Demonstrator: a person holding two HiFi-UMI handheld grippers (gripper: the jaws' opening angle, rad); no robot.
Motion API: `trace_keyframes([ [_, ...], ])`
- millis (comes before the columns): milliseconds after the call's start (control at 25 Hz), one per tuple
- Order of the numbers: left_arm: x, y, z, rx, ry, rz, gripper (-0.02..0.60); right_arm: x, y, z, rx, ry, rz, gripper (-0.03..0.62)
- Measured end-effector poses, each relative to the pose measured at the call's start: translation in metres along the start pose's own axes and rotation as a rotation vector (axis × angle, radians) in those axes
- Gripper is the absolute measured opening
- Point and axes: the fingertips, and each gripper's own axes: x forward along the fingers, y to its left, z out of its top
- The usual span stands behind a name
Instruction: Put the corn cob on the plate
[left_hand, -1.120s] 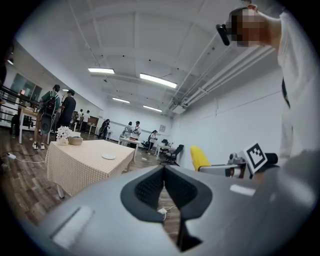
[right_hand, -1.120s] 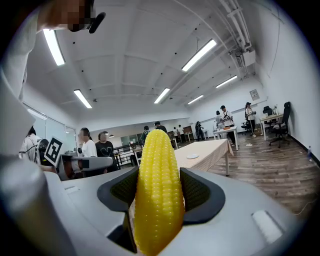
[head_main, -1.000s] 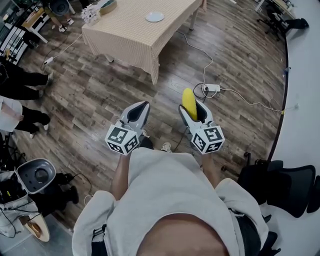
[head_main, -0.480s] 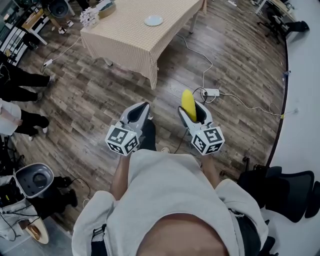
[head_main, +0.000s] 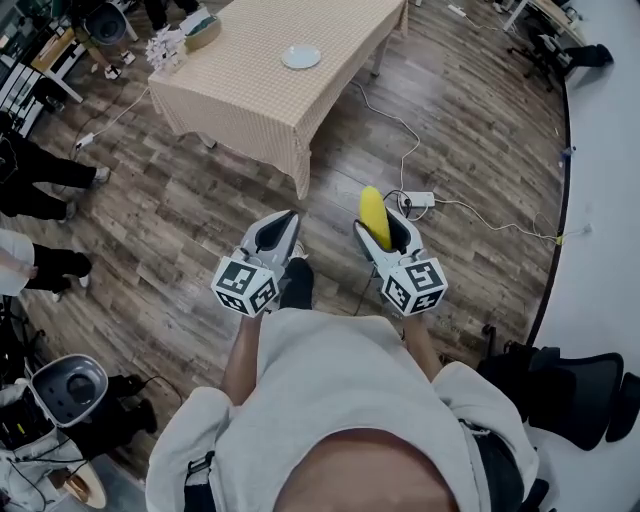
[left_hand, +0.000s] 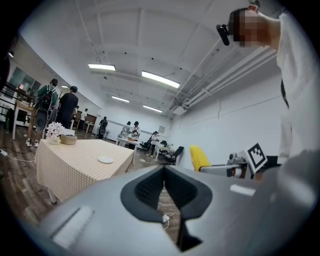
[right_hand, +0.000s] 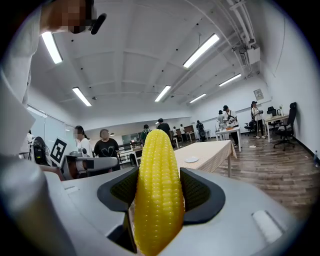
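Corn cob (right_hand: 156, 195) was held in the right gripper (head_main: 384, 222). It was squeezed between the two dark pads (right_hand: 199, 192), one on each side, and its yellow tip stuck out past the jaw ends. The corn cob was up in the air over the wood floor (head_main: 200, 190), well apart from the plate (head_main: 300, 57).

The left gripper (head_main: 276, 230) was held beside the right one, a little apart from it. Its jaws were closed with the tips touching, and nothing was seen between them. A cube with black and white squares (head_main: 244, 285) was seen at the back of each gripper.

Both grippers were pointed toward a table (head_main: 250, 100) well ahead. The table was covered with a checked cloth. The plate was small and white, and it was set on the table top, near the middle. White flowers (head_main: 165, 45) and a small basket (head_main: 203, 28) were set at the far left end of the table, well apart from the plate.

A white power strip (head_main: 419, 200) with long wires was lying on the floor, close to the right gripper in the head view. A dark shoe (head_main: 296, 283) was seen just below the left gripper. Legs of other people (head_main: 50, 170) were seen at the left edge, and a black chair (head_main: 560, 385) was at the right.
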Motion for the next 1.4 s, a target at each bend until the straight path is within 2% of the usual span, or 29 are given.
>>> trace_keyframes([
  [880, 0.126, 0.218, 0.078, -0.032, 0.007, -0.048, 0.008, 0.247, -0.054, 0.077, 0.005, 0.034, -0.052, 0.255],
  [1120, 0.141, 0.246, 0.079, -0.053, 0.014, -0.053, 0.008, 0.277, -0.063, 0.079, 0.005, 0.054, -0.063, 0.255],
  [1400, 0.160, 0.257, 0.070, -0.070, 0.040, -0.061, 0.008, 0.295, -0.078, 0.069, 0.034, 0.075, -0.070, 0.255],
])
